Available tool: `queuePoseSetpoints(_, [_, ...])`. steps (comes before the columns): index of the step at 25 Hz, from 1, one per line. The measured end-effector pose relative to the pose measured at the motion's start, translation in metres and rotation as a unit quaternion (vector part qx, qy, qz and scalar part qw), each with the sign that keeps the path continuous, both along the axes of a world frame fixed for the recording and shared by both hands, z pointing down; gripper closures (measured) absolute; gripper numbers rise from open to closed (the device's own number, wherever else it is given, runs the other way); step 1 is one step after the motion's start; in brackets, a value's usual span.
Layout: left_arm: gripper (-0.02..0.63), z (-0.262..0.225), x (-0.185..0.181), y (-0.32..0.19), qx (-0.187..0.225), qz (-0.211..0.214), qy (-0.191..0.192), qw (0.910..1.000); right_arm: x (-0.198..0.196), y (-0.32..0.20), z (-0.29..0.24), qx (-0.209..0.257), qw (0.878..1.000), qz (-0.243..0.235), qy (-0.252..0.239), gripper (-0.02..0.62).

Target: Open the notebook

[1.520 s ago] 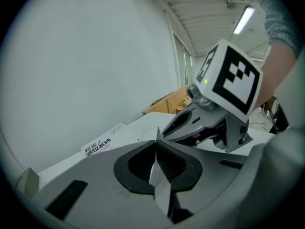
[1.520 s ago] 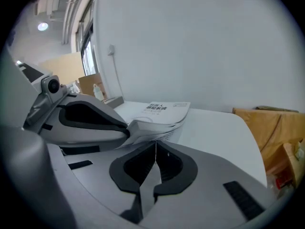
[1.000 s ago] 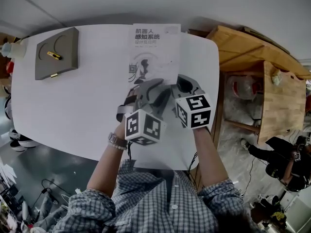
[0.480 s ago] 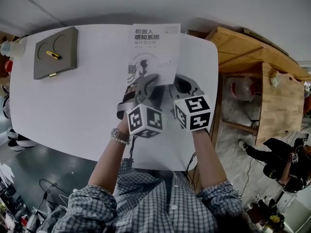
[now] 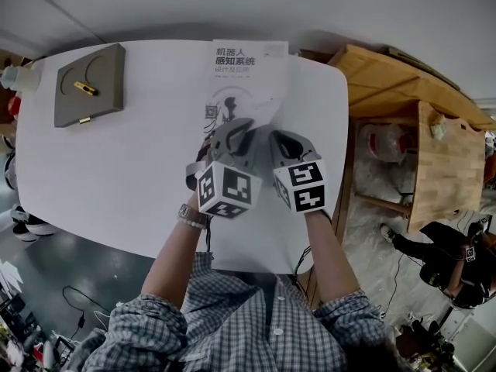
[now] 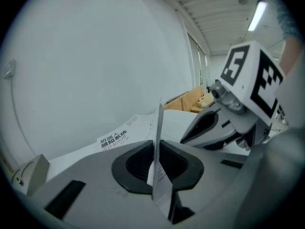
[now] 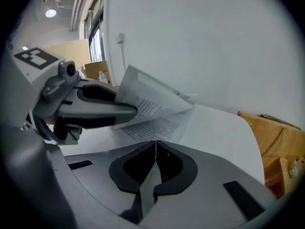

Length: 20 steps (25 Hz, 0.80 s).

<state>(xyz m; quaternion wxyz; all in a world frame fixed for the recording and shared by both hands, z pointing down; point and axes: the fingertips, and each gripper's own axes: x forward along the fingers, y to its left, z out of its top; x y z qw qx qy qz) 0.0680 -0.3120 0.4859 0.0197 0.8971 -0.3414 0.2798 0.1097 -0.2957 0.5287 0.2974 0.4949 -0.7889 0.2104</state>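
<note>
The notebook (image 5: 248,72) lies on the white table (image 5: 116,177) at 12 o'clock from the person, its printed cover face up and its far edge reaching the table's far rim. The two grippers sit side by side over its near end.

The left gripper (image 6: 156,149) has just been closing its jaws, and they now pinch a thin leaf (image 6: 159,123) of the notebook, which stands edge-on and upright between the pads. From the right gripper view that leaf curls up off the pages below, with lines of small print showing on the sheets under it.

The right gripper (image 7: 155,149) sits just at 3 o'clock of the left one. Its jaws are pressed tip to tip, and I can make out nothing between them.

At 10 o'clock on the table lies a grey tray (image 5: 108,91) with round recesses. A small yellow-and-black object (image 5: 85,89) rests in one recess, and a small brass-coloured piece (image 5: 87,119) sits at the tray's near edge. Wooden furniture (image 5: 434,153) stands at 3 o'clock, beside the table.
</note>
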Motion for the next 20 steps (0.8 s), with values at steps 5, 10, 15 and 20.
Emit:
queuePoseSetpoints(5, [0.571, -0.01, -0.008, -0.006, -0.004, -0.019, 0.029, 0.9994, -0.002, 0.006, 0.011, -0.01, 1.0, -0.008, 0.028, 0.574])
queuePoseSetpoints(10, [0.571, -0.02, -0.025, -0.011, -0.041, -0.085, 0.11, 0.9894, -0.004, 0.007, 0.012, -0.007, 0.999, -0.019, 0.04, 0.574])
queuePoseSetpoints(15, [0.571, -0.023, -0.046, -0.018, -0.087, -0.146, 0.19, 0.9669, -0.001, 0.006, 0.017, -0.014, 0.999, -0.018, 0.041, 0.574])
queuePoseSetpoints(20, [0.571, -0.03, -0.073, -0.027, -0.103, -0.191, 0.246, 0.9447, 0.0, 0.004, 0.016, -0.033, 0.999, -0.009, 0.037, 0.573])
